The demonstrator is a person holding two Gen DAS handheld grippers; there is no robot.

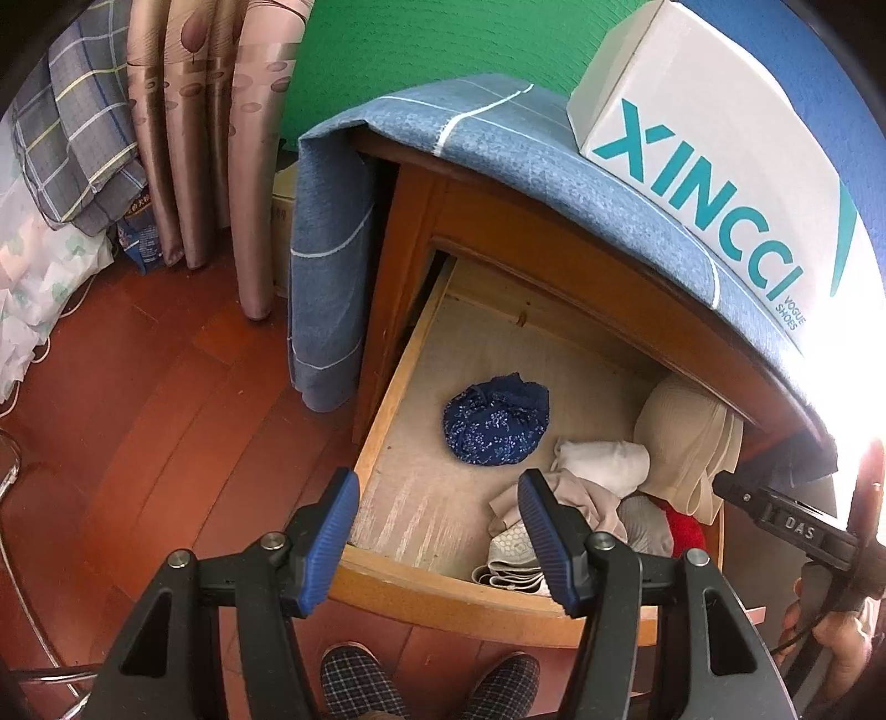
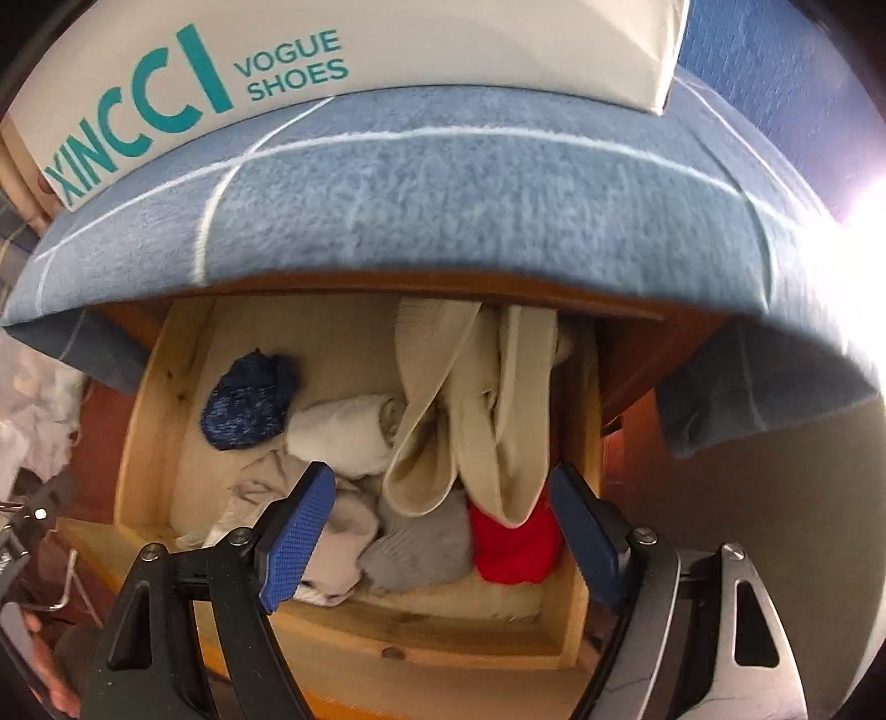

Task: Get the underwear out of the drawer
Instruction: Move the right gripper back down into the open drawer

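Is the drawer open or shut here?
Open: the drawer is pulled out from the cabinet, its bare floor and the garments inside, including a blue floral piece, showing.

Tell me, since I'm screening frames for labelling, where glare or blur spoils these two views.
Left wrist view: sharp throughout, but white glare burns out the right edge. Right wrist view: soft overall, the blue towelling cloth and white shoe box smeared, with glare at the right edge; both bend straight lines, fisheye.

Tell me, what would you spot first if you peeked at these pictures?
Probably the open wooden drawer with its jumble of clothes: a bright red bundle in the front right corner and a dark blue flowery bundle alone towards the left. Above it, a big white shoe box with teal letters sits on the blue cloth that covers the cabinet.
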